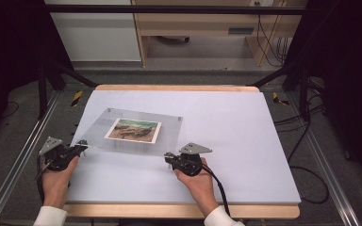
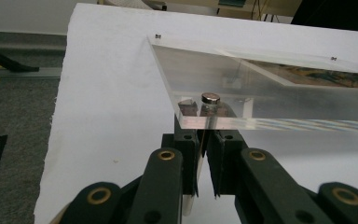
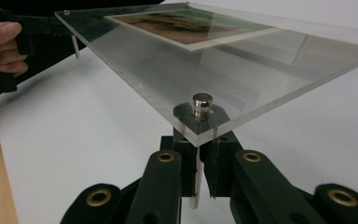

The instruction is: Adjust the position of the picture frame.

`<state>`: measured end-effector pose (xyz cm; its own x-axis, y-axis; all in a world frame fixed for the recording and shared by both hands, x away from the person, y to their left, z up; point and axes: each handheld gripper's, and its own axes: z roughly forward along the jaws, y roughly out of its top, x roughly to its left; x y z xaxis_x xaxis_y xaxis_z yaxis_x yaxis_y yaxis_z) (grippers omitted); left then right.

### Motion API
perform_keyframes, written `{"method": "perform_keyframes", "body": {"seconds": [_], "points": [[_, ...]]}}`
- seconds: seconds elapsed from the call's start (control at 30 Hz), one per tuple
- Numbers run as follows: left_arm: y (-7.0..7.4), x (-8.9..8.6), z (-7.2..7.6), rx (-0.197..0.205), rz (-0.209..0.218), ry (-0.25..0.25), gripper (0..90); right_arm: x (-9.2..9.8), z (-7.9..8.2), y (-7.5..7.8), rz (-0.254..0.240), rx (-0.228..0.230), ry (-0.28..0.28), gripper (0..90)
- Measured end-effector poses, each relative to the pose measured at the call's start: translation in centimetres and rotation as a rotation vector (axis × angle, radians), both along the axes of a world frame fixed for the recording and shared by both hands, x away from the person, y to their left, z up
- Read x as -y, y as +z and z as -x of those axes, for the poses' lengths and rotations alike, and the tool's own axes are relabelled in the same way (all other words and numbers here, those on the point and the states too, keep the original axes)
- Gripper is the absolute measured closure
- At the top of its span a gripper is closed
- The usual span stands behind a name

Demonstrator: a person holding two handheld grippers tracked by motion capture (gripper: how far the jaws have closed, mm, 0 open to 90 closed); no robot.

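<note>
Acrylic photo frame, a clear panel with a landscape print sandwiched in its middle, sits over the white sheet that covers the wooden bench, left of the sheet's centre. Small silver standoff posts mark its corners, two of them visible at the far edge in the high view. The left gripper, held in the person's left hand, reaches the panel's near-left corner, and the right gripper, held in the right hand, reaches the near-right corner. In the left gripper view the black jaws are closed on the thin metal pin of a corner standoff, whose round silver cap sits on top of the acrylic just inside the panel's near edge; the frame stretches away to the right with the print's border visible through it. In the right gripper view the jaws are likewise pinched on the pin under a second capped standoff at the corner of the frame, and the pin's lower end shows between the jaws. From this angle the panel's underside is clear of the sheet on the near side, and the far corner slopes away; the other hand's fingers appear at the left edge beside another thin post. White sleeves show at the bottom of the high view.
</note>
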<state>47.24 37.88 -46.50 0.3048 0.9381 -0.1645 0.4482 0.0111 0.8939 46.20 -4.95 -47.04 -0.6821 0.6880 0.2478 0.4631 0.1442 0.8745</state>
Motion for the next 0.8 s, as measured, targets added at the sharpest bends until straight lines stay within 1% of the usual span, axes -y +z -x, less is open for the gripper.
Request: {"method": "perform_keyframes", "body": {"seconds": [0.03,0.1,0.2,0.23,0.47,0.5,0.57,0.67,0.7,0.8], "points": [[0.2,0.1,0.0,-0.003,-0.002,0.007,82.3,-0.2,0.2,0.0,-0.003,0.018,-0.015,83.2],[0.3,0.2,0.1,-0.003,-0.003,0.011,82.3,-0.4,0.2,-0.1,0.004,0.037,-0.024,83.1],[0.3,0.2,0.1,-0.004,0.0,0.01,82.4,-0.5,0.1,-0.1,-0.001,0.048,-0.029,82.2],[0.4,0.3,0.1,-0.006,-0.009,0.009,82.5,-0.6,0.0,-0.2,-0.007,0.051,-0.037,82.2],[0.4,0.4,0.1,-0.007,-0.033,0.007,82.7,-0.7,-0.2,-0.3,-0.018,0.037,-0.044,84.2],[0.4,0.5,0.0,-0.004,-0.051,0.004,82.7,-0.7,-0.1,-0.3,-0.017,0.036,-0.046,84.3],[0.3,0.4,-0.1,-0.009,-0.058,-0.003,82.7,-0.7,-0.1,-0.4,-0.012,0.03,-0.044,84.4],[0.2,0.3,-0.4,-0.015,-0.062,-0.006,82.4,-0.8,-0.1,-0.4,-0.007,0.031,-0.04,84.4],[0.3,0.3,-0.7,-0.017,-0.068,-0.004,82.4,-0.9,-0.1,-0.5,-0.005,0.026,-0.041,84.4],[0.1,0.2,-1.0,-0.023,-0.061,-0.007,81.2,-1.0,-0.1,-0.5,-0.003,0.027,-0.04,84.4]]}}
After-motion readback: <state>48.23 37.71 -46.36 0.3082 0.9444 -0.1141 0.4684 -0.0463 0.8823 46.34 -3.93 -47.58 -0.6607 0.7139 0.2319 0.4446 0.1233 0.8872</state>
